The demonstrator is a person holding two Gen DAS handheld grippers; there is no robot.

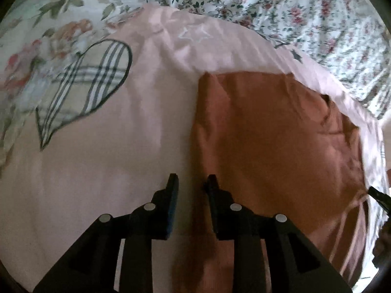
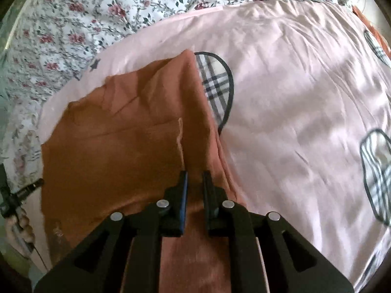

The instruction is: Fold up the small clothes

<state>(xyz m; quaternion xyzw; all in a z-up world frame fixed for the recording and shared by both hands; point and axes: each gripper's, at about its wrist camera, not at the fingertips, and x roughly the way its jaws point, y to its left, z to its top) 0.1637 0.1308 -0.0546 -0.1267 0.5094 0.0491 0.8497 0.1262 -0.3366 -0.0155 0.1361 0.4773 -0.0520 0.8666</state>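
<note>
Here the rust-brown garment (image 2: 117,151) lies spread on the pink bedspread (image 2: 293,97), and both tools are down at its near end. The right gripper (image 2: 194,175) sits over the cloth itself, close to its right-hand border: brown fabric runs beneath and between its fingers, which stand a narrow way apart, and whether they pinch a fold I cannot tell. Straight ahead of those fingers a pale drawstring (image 2: 180,134) lies along the cloth, and the garment's long axis runs forward and away from them, its far corner ending beside a checked heart patch (image 2: 217,83) printed on the bedspread. The bulk of the cloth lies to the left of the right fingers. The left gripper (image 1: 191,180) stands with its fingers apart and empty, straddling the opposite border: in its own view the left finger is over bare pink bedspread while the right finger touches or overlaps the brown edge (image 1: 198,146), with the whole garment stretching ahead and to its right. So each tool is at one long side, the cloth between them. My guess is that the next fold goes lengthwise, near end carried toward far end. Beyond lies a flowered quilt (image 1: 305,12).
</note>
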